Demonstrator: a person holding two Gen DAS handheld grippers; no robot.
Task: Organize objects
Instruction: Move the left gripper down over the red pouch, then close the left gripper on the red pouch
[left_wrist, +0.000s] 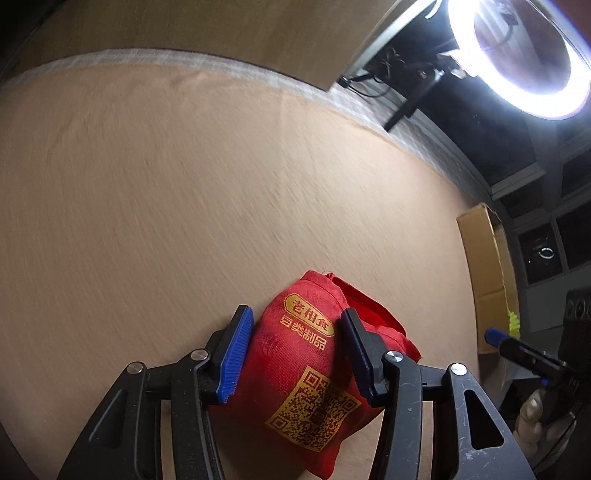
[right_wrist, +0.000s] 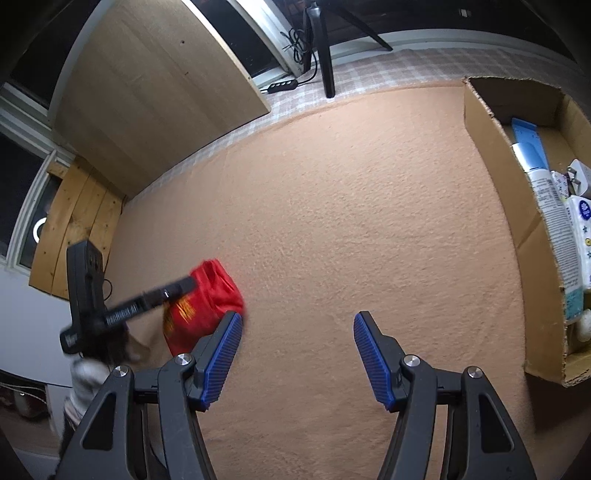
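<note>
Left gripper (left_wrist: 295, 354): black plastic arms with ribbed blue pads are seen straddling the red bag; both pads lie against its sides, but whether the cloth is actually squeezed cannot be told.
Red bag (left_wrist: 310, 373): a soft woven fabric pouch, bulging and rumpled, printed in gold with characters and a square code; it is set on the tan cloth, near the table's left side as seen from the right wrist.
Right gripper (right_wrist: 297, 354): jaws are held apart, nothing between the ribbed blue pads, only bare cloth below.
Tan cloth (right_wrist: 351, 221): a nubbly, felt-like covering spread over the table, bordered by a checked fabric strip.
Cardboard box (right_wrist: 524, 236): an open, rough-edged carton placed at the right edge of the cloth, well apart from the bag; white and blue packets are laid inside.
Wooden board (right_wrist: 159, 92): a pale, smooth-grained panel is propped behind the cloth.
</note>
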